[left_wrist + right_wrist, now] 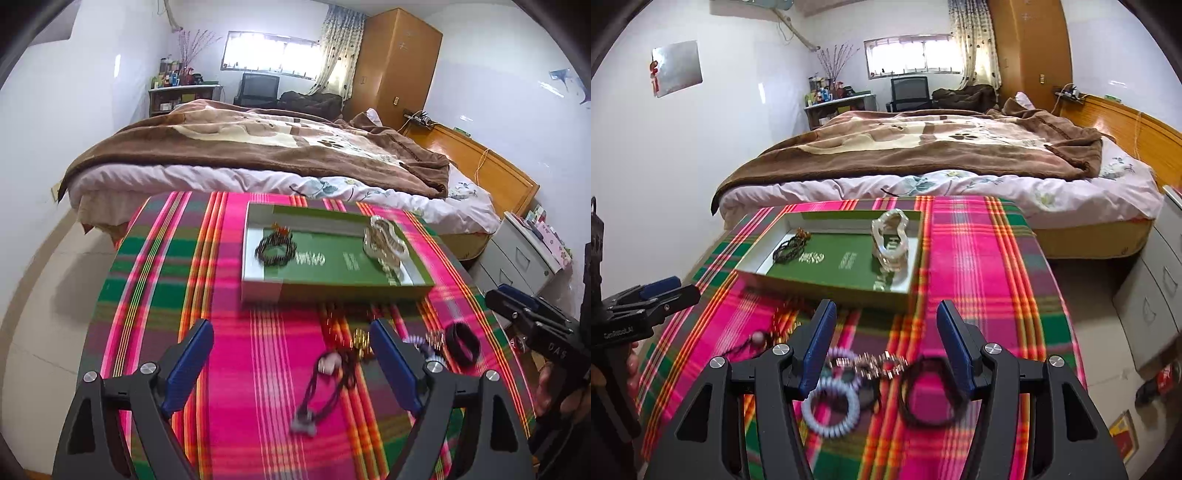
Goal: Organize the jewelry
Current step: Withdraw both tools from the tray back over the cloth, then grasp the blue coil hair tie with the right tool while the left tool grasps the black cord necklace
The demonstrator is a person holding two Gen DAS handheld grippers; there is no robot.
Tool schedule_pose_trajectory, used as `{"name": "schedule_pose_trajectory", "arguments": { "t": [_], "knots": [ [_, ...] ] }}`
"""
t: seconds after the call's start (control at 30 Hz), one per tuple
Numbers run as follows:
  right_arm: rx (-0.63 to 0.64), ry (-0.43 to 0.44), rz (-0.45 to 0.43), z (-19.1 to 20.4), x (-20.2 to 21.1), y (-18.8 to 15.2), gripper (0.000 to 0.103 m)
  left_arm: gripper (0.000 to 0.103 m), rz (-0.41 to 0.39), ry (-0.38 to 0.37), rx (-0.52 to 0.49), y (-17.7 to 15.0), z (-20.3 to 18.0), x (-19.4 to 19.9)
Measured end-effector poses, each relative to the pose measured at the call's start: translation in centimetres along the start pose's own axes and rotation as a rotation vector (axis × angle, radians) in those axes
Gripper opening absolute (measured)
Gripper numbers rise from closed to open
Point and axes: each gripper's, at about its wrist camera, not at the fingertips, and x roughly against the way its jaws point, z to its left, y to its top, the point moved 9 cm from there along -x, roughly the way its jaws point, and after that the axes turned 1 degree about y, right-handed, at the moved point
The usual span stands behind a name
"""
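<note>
Left gripper (291, 343): jaws spread wide, blue ribbed pads facing each other, nothing clamped. Below and between the pads, on the plaid cloth (236, 354), lies a dark cord necklace (325, 387) with a pale pink bead and a grey pendant; it is blurred, and no pad touches it. Just inside the right-hand pad sits a cluster of red and gold beads (360, 339), detail too smeared to read.

Ahead of the left gripper stands a shallow rectangular box (258, 291) with a green base and pale inner walls. In its left part rests a dark beaded bracelet (275, 251) with an orange tuft; in its right part a chunky translucent bracelet (384, 242), glossy and wavy in outline.

Right gripper (886, 332): jaws released, standing apart, gripping nothing. Between and below its pads lie three items on the cloth. Nearest the left-hand pad, a lilac spiral coil tie (831, 411), ridged and round. At centre, a metallic link chain (875, 363), partly over a second pale coil. Close by the right-hand pad, a black band (929, 395), smooth, a flattened loop; contact with the pad cannot be judged.

The box lies ahead and left of this gripper. Cloth is woven in pink, green and orange checks.
</note>
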Motion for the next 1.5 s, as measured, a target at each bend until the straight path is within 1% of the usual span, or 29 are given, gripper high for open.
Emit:
{"name": "schedule_pose_trajectory", "arguments": {
  "t": [0.1,0.27,0.47,0.53,0.6,0.67,0.8,0.93,1.1,1.17,1.23,1.27,1.3,1.33,1.4,1.47,1.5],
  "knots": [
    [0.025,0.0,-0.006,0.3,0.8,-1.2,0.057,0.086,-0.008,0.014,-0.004,-1.7,0.3,0.8],
    [0.059,0.019,0.002,1.2,1.1,-3.2,0.057,0.086,0.01,0.054,-0.025,-4.3,0.6,1.4],
    [0.063,0.03,0.054,1.9,0.3,-6.0,0.057,0.086,0.005,0.143,-0.035,-6.2,1.3,2.0],
    [0.062,0.029,0.073,2.1,-0.2,-6.9,0.057,0.086,0.007,0.145,-0.028,-6.6,1.4,2.2],
    [0.057,0.031,0.09,2.3,-0.6,-7.7,0.057,0.086,0.006,0.175,-0.026,-7.0,1.7,2.3],
    [0.056,0.04,0.107,2.7,-1.0,-8.3,0.057,0.086,0.005,0.19,-0.024,-7.3,2.0,2.4],
    [0.034,0.028,0.141,2.5,-1.9,-9.1,0.057,0.086,0.008,0.204,-0.025,-7.7,2.4,2.7],
    [0.008,0.003,0.149,1.8,-2.1,-9.0,0.057,0.086,0.001,0.204,-0.023,-7.6,2.5,2.9],
    [0.014,0.023,0.15,2.4,-2.1,-8.8,0.056,0.086,0.001,0.193,-0.02,-7.6,2.4,2.7],
    [0.014,0.016,0.157,2.5,-2.4,-8.8,0.049,0.086,0.005,0.188,-0.017,-7.7,2.4,2.6],
    [0.006,0.018,0.165,2.5,-2.8,-8.7,0.048,0.086,0.011,0.182,-0.016,-7.9,2.3,2.5],
    [-0.001,0.016,0.169,2.6,-3.0,-8.6,0.046,0.086,0.013,0.182,-0.016,-7.9,2.4,2.4],
    [-0.009,0.013,0.174,2.6,-3.2,-8.4,0.043,0.086,0.016,0.183,-0.015,-8.0,2.4,2.3],
    [-0.007,0.012,0.175,2.7,-3.2,-8.4,0.036,0.086,0.019,0.183,-0.013,-8.0,2.4,2.2],
    [0.007,0.019,0.191,3.3,-3.5,-8.6,0.033,0.086,0.021,0.18,-0.011,-8.1,2.4,2.2],
    [0.023,0.017,0.209,3.7,-3.8,-9.2,0.026,0.086,0.021,0.179,-0.012,-8.1,2.3,2.1],
    [0.024,0.014,0.209,3.8,-3.8,-9.2,0.025,0.086,0.021,0.179,-0.011,-8.1,2.3,2.1]
  ]
}}
